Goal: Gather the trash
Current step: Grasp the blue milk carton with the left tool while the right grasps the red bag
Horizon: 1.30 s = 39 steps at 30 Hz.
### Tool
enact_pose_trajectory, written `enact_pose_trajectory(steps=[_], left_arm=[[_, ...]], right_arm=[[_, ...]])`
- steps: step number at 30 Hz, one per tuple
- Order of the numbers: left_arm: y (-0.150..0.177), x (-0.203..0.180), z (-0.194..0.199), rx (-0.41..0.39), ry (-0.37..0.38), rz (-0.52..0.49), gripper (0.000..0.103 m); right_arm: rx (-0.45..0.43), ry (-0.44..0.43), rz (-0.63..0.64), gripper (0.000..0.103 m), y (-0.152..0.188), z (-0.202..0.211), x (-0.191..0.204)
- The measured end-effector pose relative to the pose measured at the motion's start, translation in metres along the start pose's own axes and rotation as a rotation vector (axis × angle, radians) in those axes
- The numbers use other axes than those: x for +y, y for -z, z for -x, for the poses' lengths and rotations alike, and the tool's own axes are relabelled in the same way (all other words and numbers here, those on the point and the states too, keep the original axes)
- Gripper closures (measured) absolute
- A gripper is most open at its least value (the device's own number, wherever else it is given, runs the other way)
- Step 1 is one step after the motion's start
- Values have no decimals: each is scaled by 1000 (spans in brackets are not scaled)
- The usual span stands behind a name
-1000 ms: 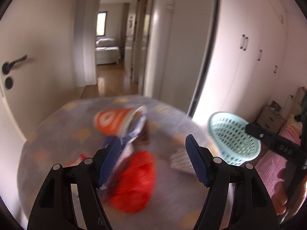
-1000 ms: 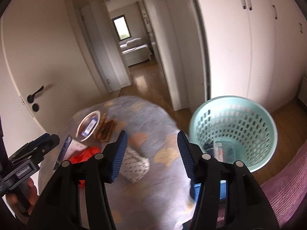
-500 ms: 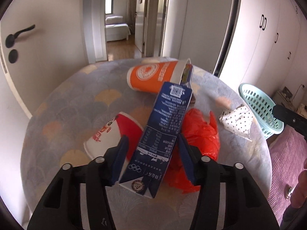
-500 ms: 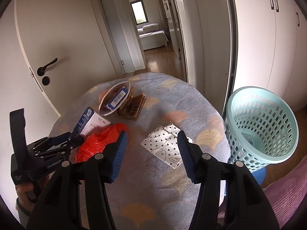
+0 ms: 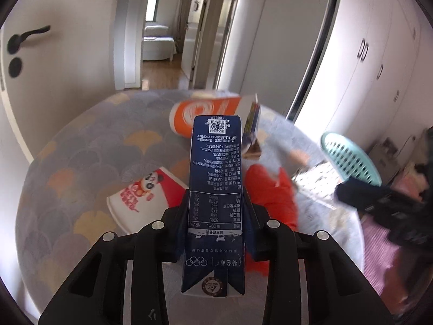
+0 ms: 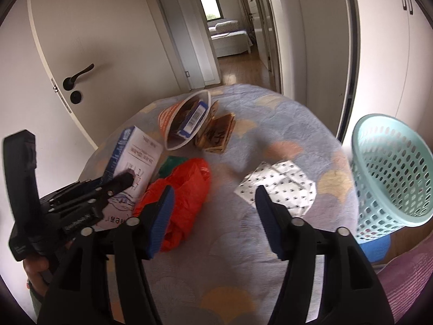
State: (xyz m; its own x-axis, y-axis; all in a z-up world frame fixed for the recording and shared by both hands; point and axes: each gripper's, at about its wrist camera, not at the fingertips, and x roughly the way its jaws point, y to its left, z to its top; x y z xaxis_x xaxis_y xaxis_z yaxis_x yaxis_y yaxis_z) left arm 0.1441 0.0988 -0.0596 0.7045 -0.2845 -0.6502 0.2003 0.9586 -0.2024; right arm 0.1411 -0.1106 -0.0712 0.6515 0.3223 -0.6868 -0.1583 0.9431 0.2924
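My left gripper (image 5: 215, 211) is shut on a dark blue milk carton (image 5: 215, 178) and holds it above the round table; the carton also shows in the right wrist view (image 6: 135, 159). Under it lie a red plastic bag (image 5: 273, 192), a red-and-white paper cup (image 5: 146, 192) and an orange cup (image 5: 205, 113) on its side. My right gripper (image 6: 213, 208) is open and empty above the table, between the red bag (image 6: 184, 189) and a spotted white paper wrapper (image 6: 281, 187). The teal mesh basket (image 6: 392, 168) stands right of the table.
The table has a grey-blue patterned cloth (image 6: 243, 270). A brown packet (image 6: 216, 135) lies by the orange cup (image 6: 184, 119), which holds a blue-and-white box. A white door (image 6: 81, 54), an open hallway and white wardrobes (image 5: 379, 54) surround the table. A pink bedspread (image 6: 406, 284) lies at lower right.
My left gripper has closed on the milk carton and lifted it off the pile. My right gripper has moved lower and closer over the table, staying open.
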Motion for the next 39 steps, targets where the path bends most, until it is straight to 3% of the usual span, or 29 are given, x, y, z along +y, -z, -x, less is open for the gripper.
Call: enact_pose_trajectory(steps=[5,13,17,20,21,23,26,33,39], left_arm=[[1,9,22,-45,17,39,71],[-1,32,32,-71,-7,101,71],[1,38,36,-77,-12,117,71],[1,41,39,-83,-15,118,71],[0,40,41,-85,-13,117,71],[-1,37,42,-87,-8,112,71],[-2,28,42,-91,4,95,71],[-9,-12,35,-86,58,36,71],[-20,-49,21,-83,123,14,71]], right_arm=[[56,-61,-29,29,2,-26,16],[124,-93,-25,28,3,-59,38],[154,-37,-24,28,10,-75,41],[173,-78,-73,30,15,-78,34],[165,-86,-83,33,16,-76,31],[148,-87,-78,51,16,-68,29],[108,-55,-65,60,13,-53,24],[-30,25,-51,61,2,3,4],[-125,120,-95,61,-4,49,-39]])
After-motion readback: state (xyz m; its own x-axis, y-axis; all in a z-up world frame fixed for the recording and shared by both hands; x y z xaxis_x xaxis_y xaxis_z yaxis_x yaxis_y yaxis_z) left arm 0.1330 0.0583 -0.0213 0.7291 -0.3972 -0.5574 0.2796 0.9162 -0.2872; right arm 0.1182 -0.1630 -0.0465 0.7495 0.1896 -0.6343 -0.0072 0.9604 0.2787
